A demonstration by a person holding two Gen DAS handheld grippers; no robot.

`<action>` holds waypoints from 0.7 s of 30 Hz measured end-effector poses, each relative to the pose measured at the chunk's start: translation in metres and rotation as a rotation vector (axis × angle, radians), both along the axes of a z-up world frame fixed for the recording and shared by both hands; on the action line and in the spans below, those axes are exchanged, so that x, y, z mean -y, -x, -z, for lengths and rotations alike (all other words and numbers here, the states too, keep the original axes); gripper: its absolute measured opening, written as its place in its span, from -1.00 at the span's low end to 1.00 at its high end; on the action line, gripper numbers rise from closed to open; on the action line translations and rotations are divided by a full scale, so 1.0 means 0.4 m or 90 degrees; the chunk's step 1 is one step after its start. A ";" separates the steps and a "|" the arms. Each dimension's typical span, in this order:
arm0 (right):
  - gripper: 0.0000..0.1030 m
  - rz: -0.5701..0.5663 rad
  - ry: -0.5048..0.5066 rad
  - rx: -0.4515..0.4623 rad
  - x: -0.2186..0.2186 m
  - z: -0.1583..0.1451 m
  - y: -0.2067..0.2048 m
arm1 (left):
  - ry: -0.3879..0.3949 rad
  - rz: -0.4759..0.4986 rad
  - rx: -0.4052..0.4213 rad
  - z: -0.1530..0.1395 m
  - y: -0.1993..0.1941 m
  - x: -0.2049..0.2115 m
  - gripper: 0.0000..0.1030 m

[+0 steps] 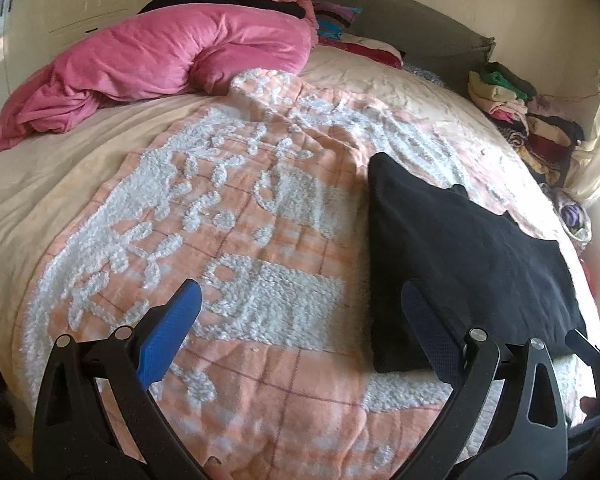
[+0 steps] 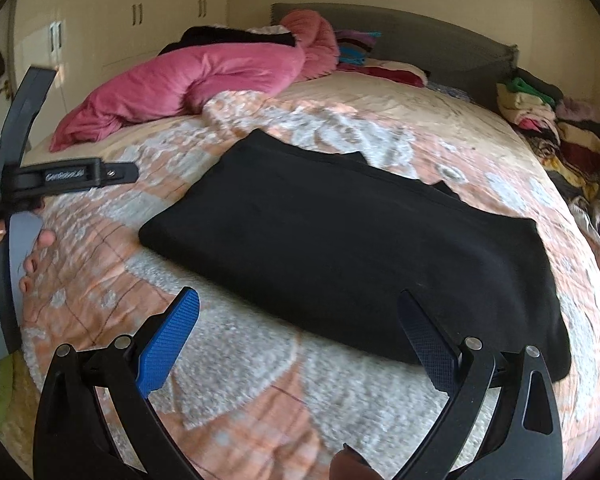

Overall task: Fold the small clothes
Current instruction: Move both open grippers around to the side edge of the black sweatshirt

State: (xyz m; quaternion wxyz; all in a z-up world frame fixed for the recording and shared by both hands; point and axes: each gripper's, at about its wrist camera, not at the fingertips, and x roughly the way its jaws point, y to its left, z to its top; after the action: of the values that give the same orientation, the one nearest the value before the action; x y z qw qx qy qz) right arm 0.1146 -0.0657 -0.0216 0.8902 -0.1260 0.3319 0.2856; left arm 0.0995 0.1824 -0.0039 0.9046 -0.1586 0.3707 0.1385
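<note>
A black garment [image 1: 460,256] lies folded flat on the orange and white bedspread [image 1: 228,208]; it also shows in the right wrist view [image 2: 340,248]. My left gripper [image 1: 300,300] is open and empty, just above the bedspread, with its right finger over the garment's near left edge. My right gripper [image 2: 300,308] is open and empty, hovering at the garment's near edge. The left gripper's body [image 2: 40,176] shows at the left of the right wrist view, held by a hand.
A crumpled pink blanket [image 1: 152,64] lies at the back left of the bed. A pile of mixed clothes [image 1: 524,120] sits at the back right by the headboard [image 1: 400,24]. Cupboards [image 2: 120,32] stand behind the bed.
</note>
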 end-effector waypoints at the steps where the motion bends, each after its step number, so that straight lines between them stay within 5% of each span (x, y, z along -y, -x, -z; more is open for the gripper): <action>1: 0.91 -0.009 0.009 0.003 -0.017 0.005 0.001 | 0.000 -0.002 -0.001 0.001 -0.001 -0.002 0.82; 13: 0.91 -0.082 0.097 0.040 -0.178 0.058 0.007 | -0.024 -0.023 -0.013 0.006 -0.034 -0.012 0.82; 21: 0.91 -0.069 0.189 0.086 -0.235 0.105 -0.014 | -0.034 -0.022 -0.021 0.005 -0.068 -0.015 0.82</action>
State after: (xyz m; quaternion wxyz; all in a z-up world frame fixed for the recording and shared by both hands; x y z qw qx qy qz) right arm 0.1201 0.0285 -0.0637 0.8653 -0.2926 0.3027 0.2721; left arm 0.1268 0.1883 -0.0058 0.8996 -0.1383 0.3794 0.1662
